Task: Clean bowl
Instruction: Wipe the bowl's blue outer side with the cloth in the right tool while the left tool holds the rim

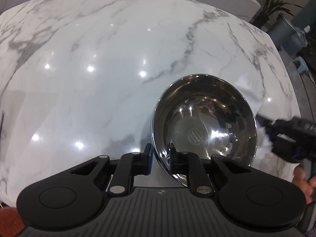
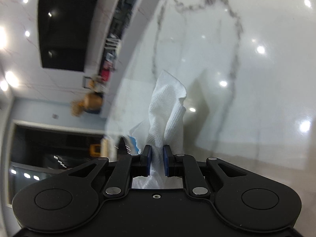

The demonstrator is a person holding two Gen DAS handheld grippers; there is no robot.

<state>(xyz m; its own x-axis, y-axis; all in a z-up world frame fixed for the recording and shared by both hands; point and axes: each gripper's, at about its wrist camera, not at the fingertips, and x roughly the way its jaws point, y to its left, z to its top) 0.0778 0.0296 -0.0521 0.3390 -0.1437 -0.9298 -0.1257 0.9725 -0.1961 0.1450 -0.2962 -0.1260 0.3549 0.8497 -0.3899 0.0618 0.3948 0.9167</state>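
A shiny steel bowl (image 1: 205, 124) is held tilted above the white marble table (image 1: 88, 59). My left gripper (image 1: 160, 156) is shut on the bowl's near rim, one finger outside and one inside. My right gripper (image 2: 157, 158) is shut on a crumpled white paper towel (image 2: 167, 106) that sticks out ahead of the fingers. In the left wrist view the right gripper (image 1: 276, 136) sits just right of the bowl, with the paper towel (image 1: 263, 140) beside the bowl's right rim.
The marble table's right edge (image 1: 292, 83) curves past the bowl. Beyond it stand a grey bin (image 1: 288, 33), a potted plant (image 1: 274, 4) and a small stool (image 1: 301, 65). The right wrist view is rolled sideways and shows the table edge (image 2: 126, 79) and room beyond.
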